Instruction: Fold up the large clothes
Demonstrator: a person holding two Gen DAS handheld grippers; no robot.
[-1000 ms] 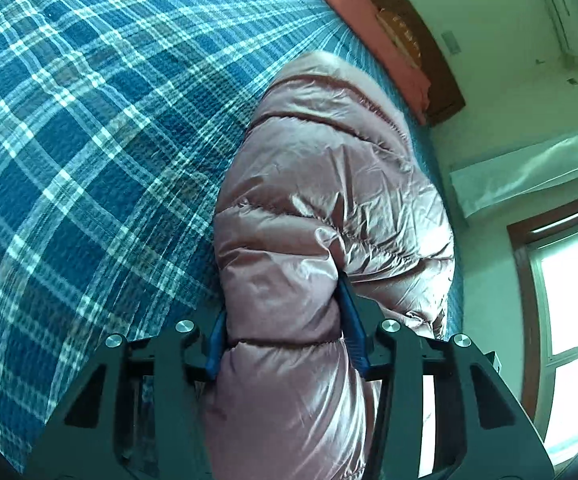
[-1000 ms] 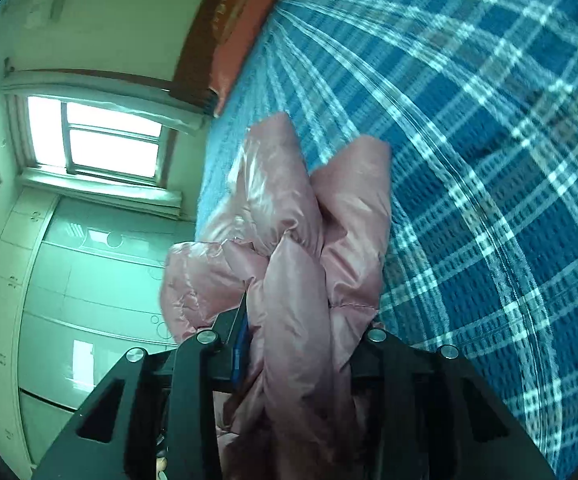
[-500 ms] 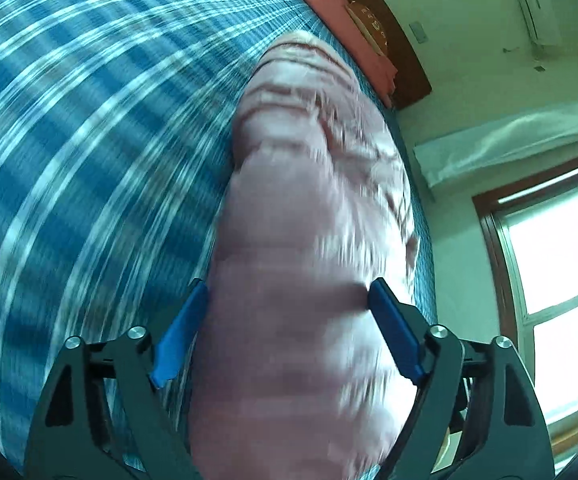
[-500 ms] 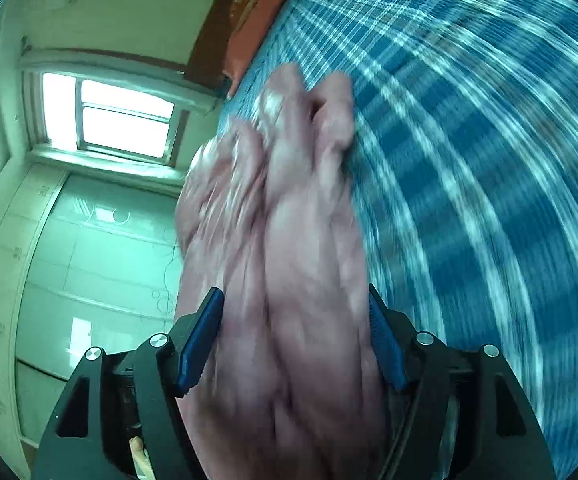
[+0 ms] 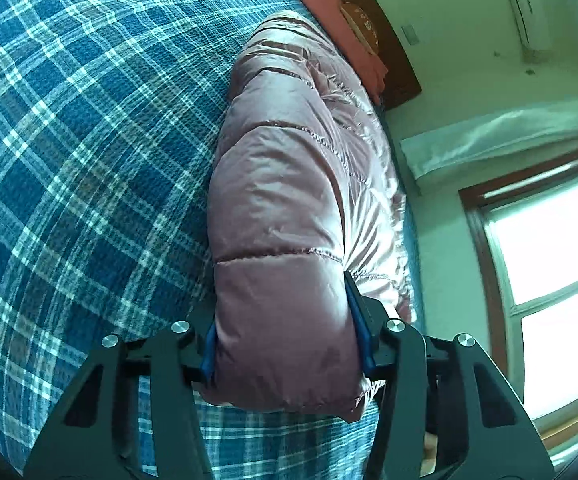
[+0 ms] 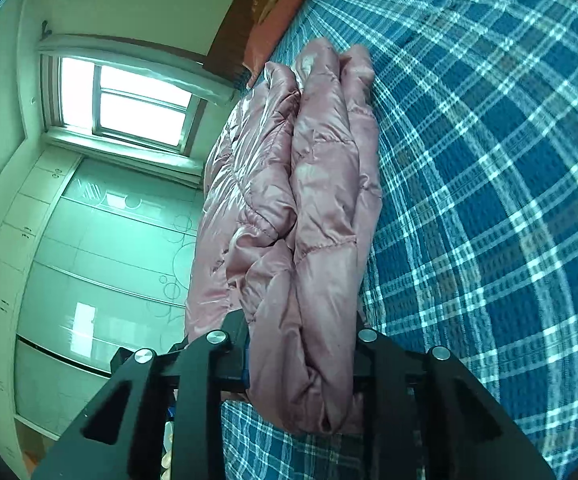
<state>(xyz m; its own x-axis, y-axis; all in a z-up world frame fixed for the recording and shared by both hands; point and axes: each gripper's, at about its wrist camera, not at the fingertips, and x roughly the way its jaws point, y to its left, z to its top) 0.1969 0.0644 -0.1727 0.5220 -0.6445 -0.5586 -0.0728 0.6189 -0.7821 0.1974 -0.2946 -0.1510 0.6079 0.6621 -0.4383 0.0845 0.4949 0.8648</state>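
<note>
While our left gripper (image 5: 285, 344) and right gripper (image 6: 301, 360) both clamp the folded pink jacket (image 5: 289, 184) on the bed (image 5: 69, 140), we judge that next we should press it flat.

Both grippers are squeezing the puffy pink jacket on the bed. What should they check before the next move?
1. Left gripper shut on the pink puffer jacket: ok.
2. Right gripper shut on the jacket's bunched layers: ok.
3. Jacket over the blue plaid bedspread, not off the edge: ok.
4. Layers lined up neatly in the right wrist view: not ok, crumpled.
5. Sleeves tucked in: cannot tell.
</note>
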